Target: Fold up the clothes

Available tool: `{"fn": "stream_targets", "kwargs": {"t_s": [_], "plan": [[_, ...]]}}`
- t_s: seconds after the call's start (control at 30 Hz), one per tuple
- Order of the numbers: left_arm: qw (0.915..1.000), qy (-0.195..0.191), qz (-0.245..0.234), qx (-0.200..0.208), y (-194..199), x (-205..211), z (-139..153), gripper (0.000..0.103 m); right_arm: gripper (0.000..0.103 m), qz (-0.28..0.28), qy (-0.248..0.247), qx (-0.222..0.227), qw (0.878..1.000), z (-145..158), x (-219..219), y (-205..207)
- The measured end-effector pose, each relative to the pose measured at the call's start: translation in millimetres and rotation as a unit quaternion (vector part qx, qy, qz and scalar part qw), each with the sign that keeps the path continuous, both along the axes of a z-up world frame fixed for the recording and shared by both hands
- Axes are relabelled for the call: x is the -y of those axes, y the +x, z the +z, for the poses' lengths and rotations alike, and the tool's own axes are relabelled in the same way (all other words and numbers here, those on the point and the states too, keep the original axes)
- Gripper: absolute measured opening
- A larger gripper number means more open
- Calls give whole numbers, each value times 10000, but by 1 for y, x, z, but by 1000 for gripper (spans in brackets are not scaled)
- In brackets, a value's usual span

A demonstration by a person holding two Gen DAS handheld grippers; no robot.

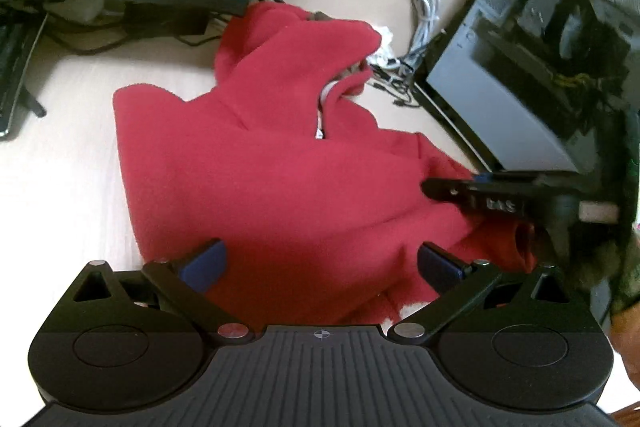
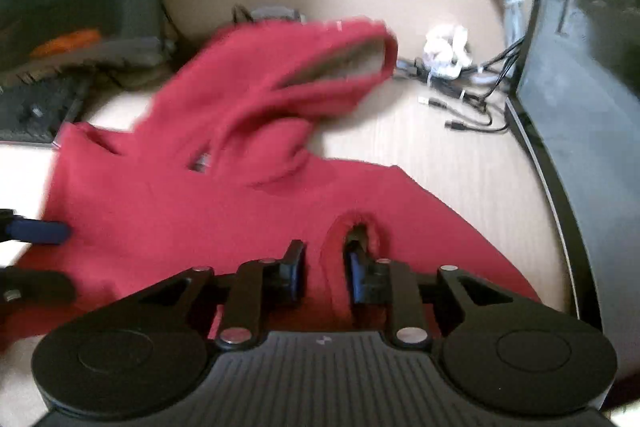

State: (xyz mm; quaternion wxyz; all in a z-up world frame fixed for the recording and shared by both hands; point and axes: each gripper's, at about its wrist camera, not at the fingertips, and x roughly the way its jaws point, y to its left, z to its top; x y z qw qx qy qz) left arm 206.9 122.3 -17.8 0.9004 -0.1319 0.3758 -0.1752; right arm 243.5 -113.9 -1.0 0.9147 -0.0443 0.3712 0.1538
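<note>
My right gripper (image 2: 323, 273) pinches a cuff of the red hoodie (image 1: 260, 167), which sprawls on the desk (image 1: 60, 155) at twelve o'clock; my left gripper (image 1: 320, 267) hangs wide open above it

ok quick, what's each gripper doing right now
Left gripper: open, over the red hoodie, holding nothing.
Right gripper: shut on a fold of the red hoodie.

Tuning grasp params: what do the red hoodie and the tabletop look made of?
Red hoodie: looks like soft fleece or brushed knit, matte and fuzzy, draping in thick rounded folds; exact fibre unclear. Tabletop: pale wood-grain surface, probably laminate, smooth with fine streaks and low sheen. The right gripper is pinching a hoodie fold; the left gripper is open.
</note>
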Motion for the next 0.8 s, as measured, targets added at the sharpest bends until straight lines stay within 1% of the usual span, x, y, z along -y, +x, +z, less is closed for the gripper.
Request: {"fn": "stream_targets", "kwargs": {"t_s": [0.03, 0.07, 0.1, 0.13, 0.2, 0.27, 0.3, 0.33, 0.37, 0.4, 0.43, 0.5, 0.57, 0.6, 0.67, 0.7, 0.77, 0.8], "plan": [[10000, 28, -19, -25, 2, 0, 0, 103, 48, 20, 192, 109, 9998, 13, 7, -15], [10000, 52, -38, -48, 3, 0, 1, 103, 55, 38, 330, 324, 9989, 28, 17, -33], [10000, 55, -53, -55, 4, 0, 0, 103, 66, 55, 467, 541, 9974, 43, 27, -52], [9999, 59, -67, -62, 4, 0, 0, 103, 69, -79, 514, 686, 9963, 53, 44, -71], [9999, 66, -97, -77, 5, -1, 0, 103, 70, -352, 603, 975, 9928, 72, 79, -111], [9999, 73, -125, -81, 5, -2, -1, 103, 72, -1090, 856, 700, 9879, 70, 126, -143], [9999, 78, -138, -18, 4, -2, -2, 103, 72, -1605, 1064, 548, 9797, 61, 152, -155], [9998, 85, -153, 41, 3, -2, -4, 103, 71, -2117, 1271, 394, 9682, 51, 178, -168], [9997, 106, -183, 73, 2, -1, -4, 103, 68, -2622, 1473, 238, 9534, 42, 204, -181], [9997, 143, -187, 83, 2, 0, -4, 103, 55, -2997, 1753, 89, 9377, 32, 223, -191], [9996, 173, -185, 89, 2, 1, -3, 103, 50, -3198, 2081, -70, 9243, 22, 237, -200], [9998, 162, -128, 41, 2, 1, -2, 103, 50, -3238, 2766, -330, 9042, 4, 247, -207], [10000, 60, -10, -32, 3, -1, 1, 103, 50, -3131, 2892, -487, 9033, -10, 242, -203], [9999, -23, 99, -78, 2, -3, 3, 103, 49, -3100, 2877, -544, 9046, -16, 238, -199], [9994, -186, 249, -144, -3, -7, 9, 103, 46, -2930, 3023, -664, 9046, -27, 232, -188], [9990, -268, 325, -177, -5, -10, 12, 103, 44, -2824, 3033, -740, 9071, -33, 229, -181], [9982, -374, 426, -172, -14, -15, 18, 103, 32, -2668, 2914, -854, 9147, -40, 218, -172], [9980, -405, 458, -143, -20, -17, 22, 103, 20, -2608, 2841, -885, 9184, -41, 215, -167]]}}
